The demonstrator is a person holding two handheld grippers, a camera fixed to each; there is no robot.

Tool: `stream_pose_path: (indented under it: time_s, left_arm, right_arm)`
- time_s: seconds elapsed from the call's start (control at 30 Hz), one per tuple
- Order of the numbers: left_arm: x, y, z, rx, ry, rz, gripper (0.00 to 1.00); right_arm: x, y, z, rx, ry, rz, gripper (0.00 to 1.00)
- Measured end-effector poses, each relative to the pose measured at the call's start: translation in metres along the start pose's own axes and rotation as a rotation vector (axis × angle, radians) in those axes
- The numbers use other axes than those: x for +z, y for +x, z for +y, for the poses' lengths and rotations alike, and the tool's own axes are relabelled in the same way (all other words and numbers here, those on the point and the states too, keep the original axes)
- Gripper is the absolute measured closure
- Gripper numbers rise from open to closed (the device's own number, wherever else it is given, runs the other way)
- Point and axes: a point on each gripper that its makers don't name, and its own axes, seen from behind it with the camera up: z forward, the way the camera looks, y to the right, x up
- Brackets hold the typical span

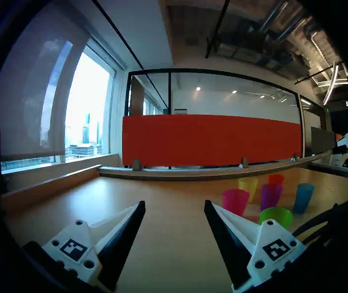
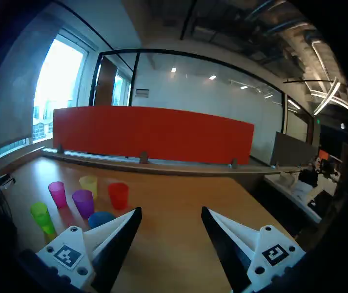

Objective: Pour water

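Note:
Several coloured plastic cups stand together on the wooden table. In the left gripper view they are to the right: pink cup (image 1: 235, 200), yellow cup (image 1: 248, 187), purple cup (image 1: 270, 196), red cup (image 1: 276, 179), blue cup (image 1: 303, 196), green cup (image 1: 276, 215). My left gripper (image 1: 174, 207) is open and holds nothing. In the right gripper view the cups sit to the left: green cup (image 2: 42, 217), pink cup (image 2: 57, 193), purple cup (image 2: 83, 202), yellow cup (image 2: 89, 185), red cup (image 2: 118, 195), and blue cup (image 2: 100, 219) partly behind my left finger. My right gripper (image 2: 171, 213) is open and empty.
A red divider panel (image 1: 208, 140) runs along the table's far edge (image 1: 198, 172). Large windows (image 1: 83, 115) line the left side. Black cables (image 1: 320, 224) lie at the right in the left gripper view. More desks with clutter (image 2: 305, 183) stand to the right.

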Motion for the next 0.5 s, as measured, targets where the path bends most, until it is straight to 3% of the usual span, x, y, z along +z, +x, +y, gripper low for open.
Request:
stream_pose_path:
  time_s: [0.5]
  left_arm:
    - [0.0024, -0.0025, -0.0025, 0.004, 0.005, -0.001, 0.11]
  right_arm:
    - [-0.0072, 0.0071, 0.0006, -0.015, -0.005, 0.007, 0.06]
